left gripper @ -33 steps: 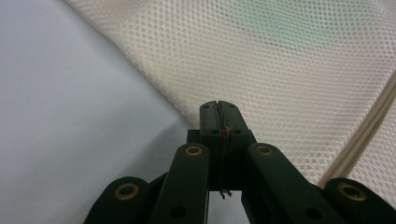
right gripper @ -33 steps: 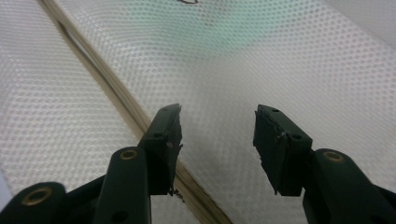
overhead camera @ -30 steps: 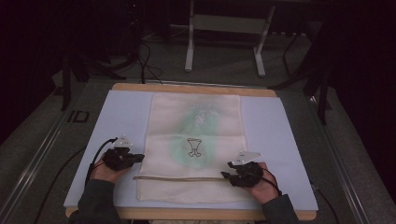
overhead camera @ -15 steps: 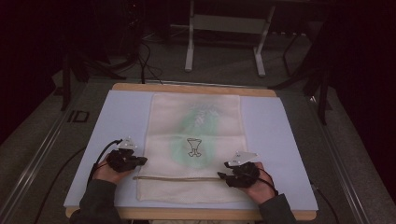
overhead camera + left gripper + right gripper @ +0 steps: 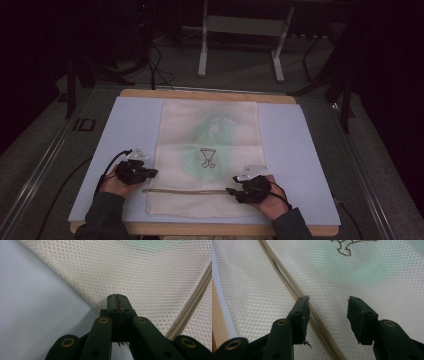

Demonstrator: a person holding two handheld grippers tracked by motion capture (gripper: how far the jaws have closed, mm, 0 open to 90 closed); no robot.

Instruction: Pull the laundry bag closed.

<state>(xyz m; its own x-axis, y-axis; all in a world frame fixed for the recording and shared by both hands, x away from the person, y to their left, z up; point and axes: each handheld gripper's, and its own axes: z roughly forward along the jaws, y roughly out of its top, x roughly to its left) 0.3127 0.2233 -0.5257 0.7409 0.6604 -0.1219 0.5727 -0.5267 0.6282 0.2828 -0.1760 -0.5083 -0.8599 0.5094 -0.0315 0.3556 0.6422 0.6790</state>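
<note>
Two tools work a cream mesh bag [image 5: 207, 155] lying mid-tabletop [image 5: 310, 150], reaching toward the near edge. Vs 0.5 s ago, bag hasn't shifted. Left tool [image 5: 116, 298], jaws pressed together at bag's left edge, has crept slightly inward. Right tool [image 5: 328, 306], jaws wide, straddles the zipper [image 5: 287, 277] approx. where it was.

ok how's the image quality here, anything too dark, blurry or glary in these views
High view: room around the table is nearly black, the pale blue mat evenly lit, overall soft and grainy. Left gripper view: cream mesh laundry bag sharp mid-frame, shut black left gripper casts a soft shadow on the mat. Right gripper view: mesh crisp, slight sheen at left, open right gripper a little soft.
</note>
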